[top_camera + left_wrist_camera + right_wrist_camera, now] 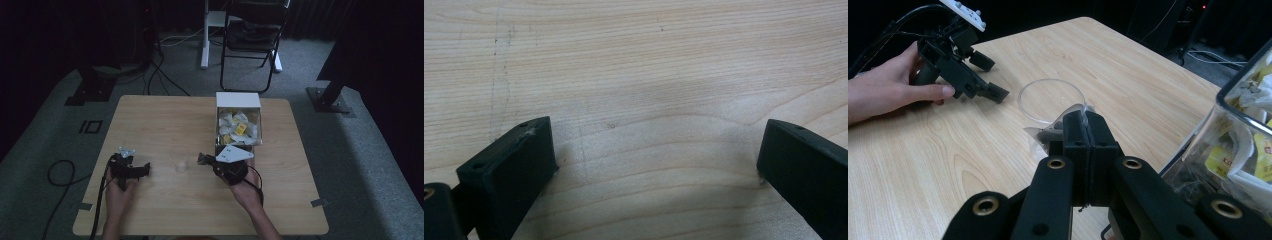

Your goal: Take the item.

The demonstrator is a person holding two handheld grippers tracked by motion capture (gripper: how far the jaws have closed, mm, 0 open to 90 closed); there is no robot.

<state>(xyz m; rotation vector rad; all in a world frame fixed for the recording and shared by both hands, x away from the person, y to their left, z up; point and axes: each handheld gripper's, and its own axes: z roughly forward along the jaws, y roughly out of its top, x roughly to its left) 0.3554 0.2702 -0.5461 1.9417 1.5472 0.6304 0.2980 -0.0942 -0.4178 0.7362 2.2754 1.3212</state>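
The right tool [1083, 131] is clamped tight on a small clear packet [1050, 134] with something dark inside — a sachet, by the look of it, like those heaped in the clear box [239, 107] just beside that hand. The grip is at the packet's upper edge, so the body hangs free beyond the jaw tips, which seems sensible if the contents are meant to end up in the clear plastic cup [1051, 100] standing right in front of it. From above, the cup [179, 158] sits on the counter [165, 120] between the two hands, within easy reach of both.

The left tool [134, 169] rests low over the wood, its jaws spread wide with nothing between them — only bare grain in its own view. It lies a little off from the cup, pointing toward it; my guess is that it waits there to steady the cup or to take the packet's other end for tearing. The box stands open-topped at the far side, close to the right hand, so fetching another sachet needs only a short reach.
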